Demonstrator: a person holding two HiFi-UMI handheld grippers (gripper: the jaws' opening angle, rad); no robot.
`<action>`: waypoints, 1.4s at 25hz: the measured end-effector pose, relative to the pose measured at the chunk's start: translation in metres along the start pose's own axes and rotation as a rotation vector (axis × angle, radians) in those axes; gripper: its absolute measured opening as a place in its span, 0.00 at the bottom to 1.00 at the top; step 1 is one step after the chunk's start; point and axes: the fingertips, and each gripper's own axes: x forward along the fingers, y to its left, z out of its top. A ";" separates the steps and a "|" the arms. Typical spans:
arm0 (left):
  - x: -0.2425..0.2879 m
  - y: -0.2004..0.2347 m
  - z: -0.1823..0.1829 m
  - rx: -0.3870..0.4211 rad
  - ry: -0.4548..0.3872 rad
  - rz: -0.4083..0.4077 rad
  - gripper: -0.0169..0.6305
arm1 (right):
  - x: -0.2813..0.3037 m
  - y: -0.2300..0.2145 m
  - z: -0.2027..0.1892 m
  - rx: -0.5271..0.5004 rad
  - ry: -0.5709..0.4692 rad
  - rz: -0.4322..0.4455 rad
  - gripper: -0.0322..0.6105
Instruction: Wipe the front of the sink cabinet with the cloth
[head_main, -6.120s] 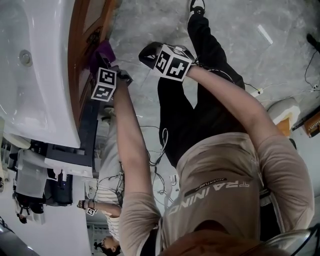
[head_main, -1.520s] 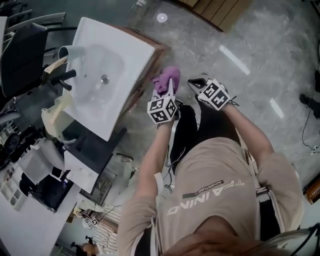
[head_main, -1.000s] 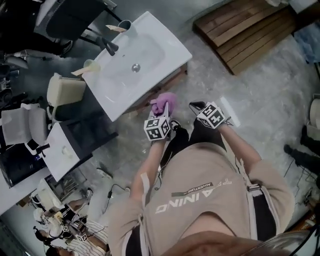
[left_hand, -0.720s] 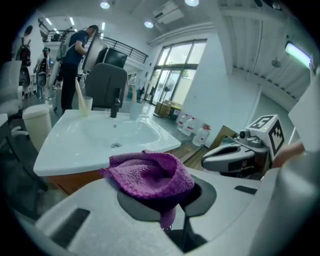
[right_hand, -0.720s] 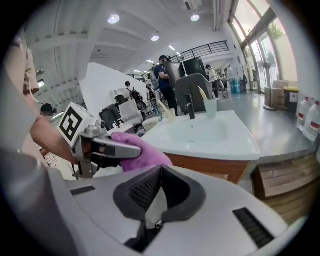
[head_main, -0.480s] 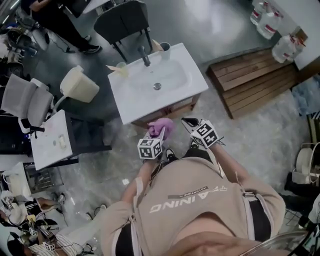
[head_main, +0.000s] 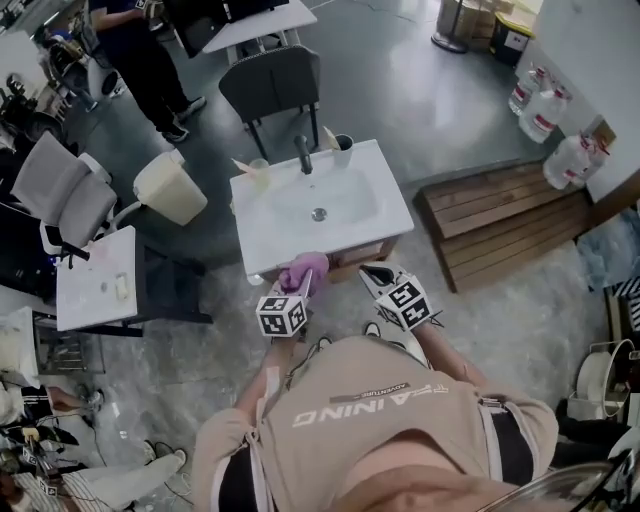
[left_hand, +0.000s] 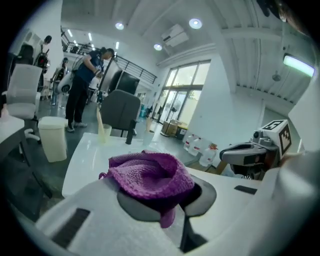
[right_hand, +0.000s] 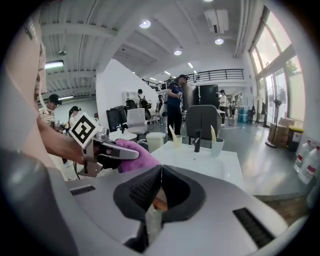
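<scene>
The sink cabinet's white top (head_main: 352, 222) stands just ahead of me, and a strip of its brown wooden front (head_main: 352, 254) shows under the near edge. My left gripper (head_main: 297, 287) is shut on the bunched purple cloth (head_main: 304, 270), held at the cabinet's near edge; whether the cloth touches it I cannot tell. In the left gripper view the cloth (left_hand: 150, 173) fills that gripper (left_hand: 165, 197), with the white top (left_hand: 95, 150) beyond. To the right, my right gripper (head_main: 374, 277) is shut and empty. Its own view shows the right gripper (right_hand: 159, 186) shut, and the cloth (right_hand: 135, 157).
A dark faucet (head_main: 302, 155) and two cups (head_main: 343, 145) stand at the sink's far edge. A cream bin (head_main: 170, 188) and grey chair (head_main: 272, 88) are behind it. A wooden pallet (head_main: 500, 220) lies right, water bottles (head_main: 560, 160) beyond. A white side table (head_main: 95, 278) stands left. People stand far left.
The head view has swung up and away from the cabinet front, and the whole sink now shows. Both grippers have come up to the cabinet's near edge. The left still holds the cloth.
</scene>
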 end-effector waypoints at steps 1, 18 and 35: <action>0.001 -0.003 0.011 0.031 -0.018 0.001 0.10 | 0.000 -0.006 0.007 0.001 -0.014 -0.013 0.07; -0.021 -0.033 0.173 0.298 -0.308 0.047 0.10 | -0.023 -0.062 0.162 -0.192 -0.290 -0.003 0.07; -0.070 -0.029 0.258 0.415 -0.504 0.113 0.10 | -0.039 -0.065 0.242 -0.217 -0.479 -0.071 0.07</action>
